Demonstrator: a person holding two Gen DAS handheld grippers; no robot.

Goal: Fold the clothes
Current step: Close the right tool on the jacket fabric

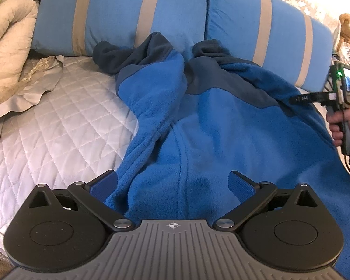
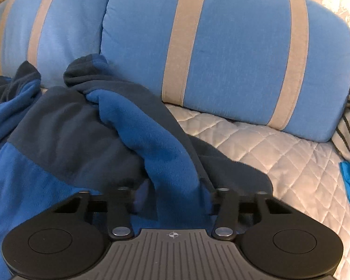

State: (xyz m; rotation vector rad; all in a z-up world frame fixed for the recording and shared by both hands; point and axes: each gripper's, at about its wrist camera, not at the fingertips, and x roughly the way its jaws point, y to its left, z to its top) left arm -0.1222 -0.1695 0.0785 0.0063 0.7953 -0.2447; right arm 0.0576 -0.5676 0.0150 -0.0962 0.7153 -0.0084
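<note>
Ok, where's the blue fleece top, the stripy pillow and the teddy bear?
blue fleece top (image 1: 210,140), left wrist view, on its bright blue middle.
striped pillow (image 2: 233,53), right wrist view, on a blue band of its front.
teddy bear (image 1: 348,29), left wrist view, on its brown furry head.

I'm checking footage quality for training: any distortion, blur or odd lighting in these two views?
Left wrist view: strong fisheye bend in the striped pillows, dark corners, sharp fleece garment. Right wrist view: same curvature, softer focus, the right tool shading the fold it pinches.
</note>
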